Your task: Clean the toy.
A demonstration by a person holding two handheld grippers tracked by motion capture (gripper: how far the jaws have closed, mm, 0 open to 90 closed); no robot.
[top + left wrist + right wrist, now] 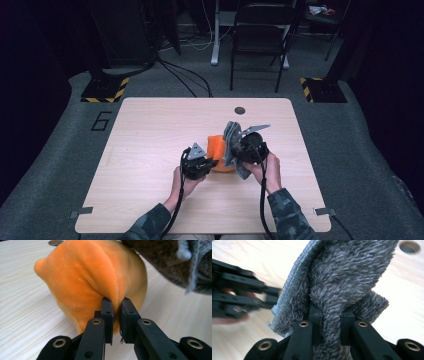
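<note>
1. Left gripper (116, 305) pinches a fold of the soft orange plush (92, 277) near the table's (150, 130) middle.
2. Right gripper (331, 315) clamps the limp grey cloth (342, 277), lifted beside the plush.
3. Both look light and floppy; bunched folds give the surest hold.

Pinched between the left gripper's (116, 302) matt black plastic jaws, an orange plush cushion (92, 277) is seen, velvety and smooth; a shaggy grey cloth (347, 277) with ribbed hem is clamped in the right gripper (331, 312); beneath, the table (22, 307) is matt pale wood-grain.
</note>
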